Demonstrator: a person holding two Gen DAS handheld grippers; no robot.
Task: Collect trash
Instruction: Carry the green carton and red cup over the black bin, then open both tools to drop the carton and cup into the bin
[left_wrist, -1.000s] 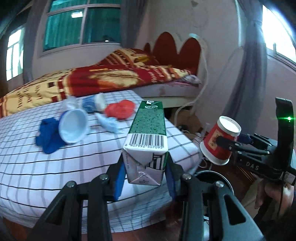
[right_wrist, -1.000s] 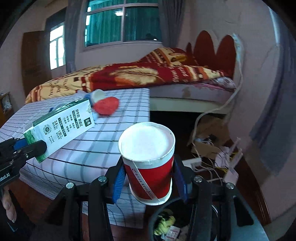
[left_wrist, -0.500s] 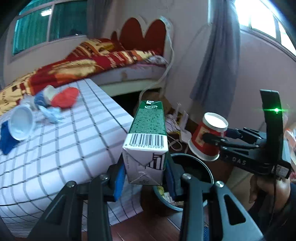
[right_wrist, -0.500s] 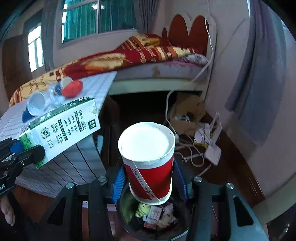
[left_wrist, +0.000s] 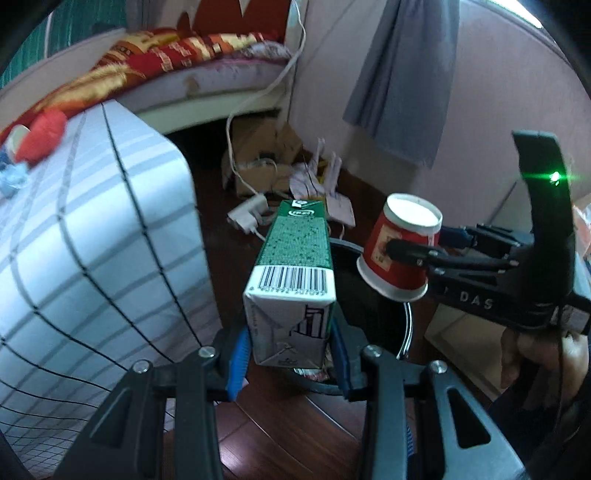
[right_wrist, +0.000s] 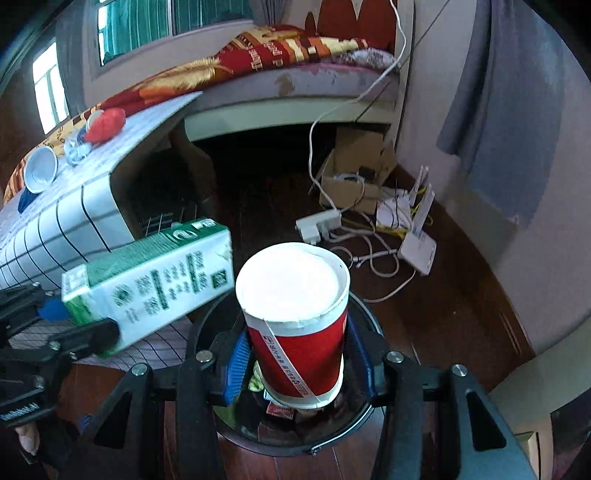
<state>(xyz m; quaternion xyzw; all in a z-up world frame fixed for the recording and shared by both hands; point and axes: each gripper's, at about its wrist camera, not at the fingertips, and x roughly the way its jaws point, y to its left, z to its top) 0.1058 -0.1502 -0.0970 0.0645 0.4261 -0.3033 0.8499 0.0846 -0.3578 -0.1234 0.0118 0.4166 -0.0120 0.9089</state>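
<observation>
My left gripper is shut on a green and white milk carton, held lengthwise over the black trash bin. The carton also shows in the right wrist view. My right gripper is shut on a red paper cup with a white top, held above the bin's rim, which has scraps inside. The cup and right gripper show at the right of the left wrist view.
A table with a white grid cloth stands to the left, carrying a red crumpled item, a white cup and clear plastic. A power strip, cables, a router and a cardboard box lie on the floor beyond the bin.
Both grippers have swung right and down, away from the table, with carton and cup still held. The bin now lies directly below them.
</observation>
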